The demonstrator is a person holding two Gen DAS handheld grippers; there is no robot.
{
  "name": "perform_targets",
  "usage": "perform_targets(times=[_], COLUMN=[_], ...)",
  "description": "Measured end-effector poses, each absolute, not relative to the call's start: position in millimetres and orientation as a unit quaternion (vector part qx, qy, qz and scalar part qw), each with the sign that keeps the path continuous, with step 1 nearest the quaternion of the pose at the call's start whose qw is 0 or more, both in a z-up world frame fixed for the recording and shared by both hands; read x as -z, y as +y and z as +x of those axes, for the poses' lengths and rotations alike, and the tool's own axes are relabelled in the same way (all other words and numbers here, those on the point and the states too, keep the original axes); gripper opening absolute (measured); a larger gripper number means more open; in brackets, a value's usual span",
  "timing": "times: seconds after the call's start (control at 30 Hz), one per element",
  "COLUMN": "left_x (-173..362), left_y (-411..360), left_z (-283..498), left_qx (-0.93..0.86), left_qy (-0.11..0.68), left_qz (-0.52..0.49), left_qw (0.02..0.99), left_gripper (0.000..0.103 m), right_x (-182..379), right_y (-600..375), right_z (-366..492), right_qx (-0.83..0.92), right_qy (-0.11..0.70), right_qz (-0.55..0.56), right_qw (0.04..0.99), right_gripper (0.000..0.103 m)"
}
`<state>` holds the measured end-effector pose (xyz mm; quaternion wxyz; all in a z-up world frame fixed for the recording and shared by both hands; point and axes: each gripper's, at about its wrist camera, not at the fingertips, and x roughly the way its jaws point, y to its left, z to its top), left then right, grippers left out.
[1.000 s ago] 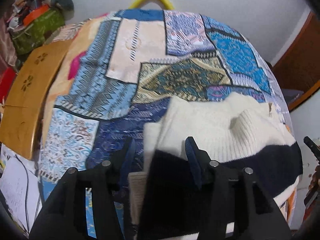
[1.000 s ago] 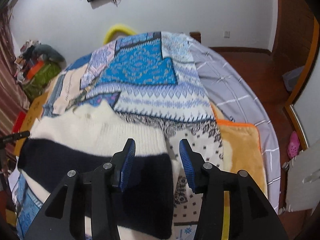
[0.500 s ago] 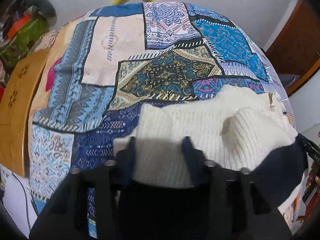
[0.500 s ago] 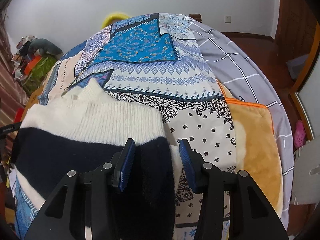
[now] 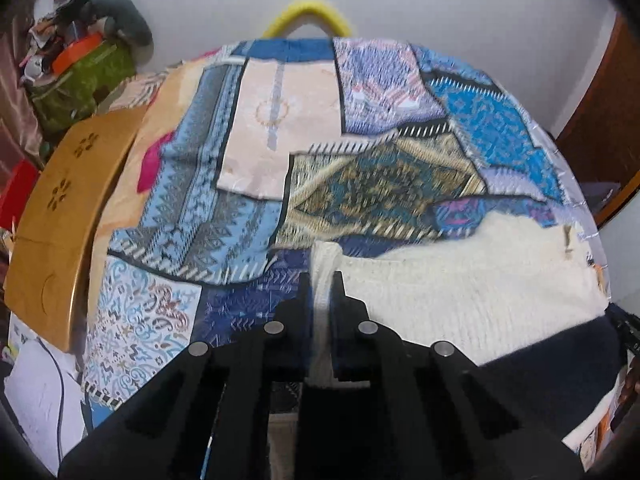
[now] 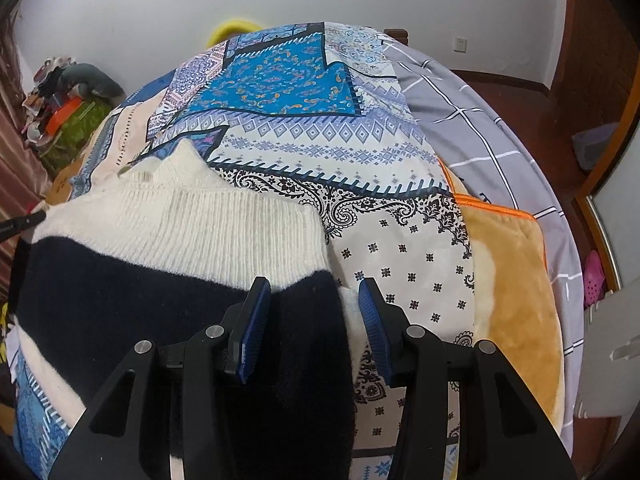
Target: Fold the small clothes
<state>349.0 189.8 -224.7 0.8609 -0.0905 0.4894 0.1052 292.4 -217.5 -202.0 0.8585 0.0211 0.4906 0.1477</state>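
Patchwork bedspread (image 6: 320,136), orange blanket (image 6: 512,280), wooden board (image 5: 60,220)

The left wrist view is smeared by motion, so the patterns of the patchwork bedspread (image 5: 248,184) cannot be read. The left gripper (image 5: 321,300) hides the near part of the sweater (image 5: 460,292) cuff it pinches. In the right wrist view the sweater's (image 6: 168,280) near hem runs behind the right gripper (image 6: 312,312) and off the near edge.

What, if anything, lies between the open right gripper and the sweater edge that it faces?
Nothing visible does. The right gripper stands open directly over the sweater, its fingers either side of the navy band's right edge, with only the patterned bedspread beside it. The left gripper is already shut on the sweater's cream edge.
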Motion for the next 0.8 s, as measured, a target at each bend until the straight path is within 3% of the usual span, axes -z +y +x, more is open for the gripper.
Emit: perform_targets(times=[0.23, 0.4, 0.47, 0.5, 0.8], left_x=[229.2, 219.3, 215.7, 213.7, 200.9], left_y=[187.1, 182.9, 180.6, 178.9, 167.9], left_z=[343.4, 327.5, 319.5, 314.7, 284.8], left_qx=[-0.103, -0.105, -0.101, -0.098, -0.081], left_qy=[0.500, 0.500, 0.499, 0.500, 0.481], left_qz=[-0.092, -0.079, -0.076, -0.076, -0.112], left_qw=[0.855, 0.856, 0.857, 0.857, 0.866], left_gripper=[0.016, 0.044, 0.052, 0.056, 0.081], right_x=[187.6, 168.5, 162.0, 159.0, 147.2], right_y=[-209.0, -187.8, -176.5, -171.3, -103.9], right_z=[285.2, 273.5, 268.9, 266.4, 241.2], right_qx=[-0.147, -0.159, -0.172, -0.181, -0.259], right_qy=[0.483, 0.459, 0.449, 0.444, 0.413], right_qz=[0.001, -0.042, -0.049, -0.050, -0.095], right_qw=[0.863, 0.873, 0.875, 0.876, 0.868], right_gripper=[0.042, 0.043, 0.055, 0.056, 0.062])
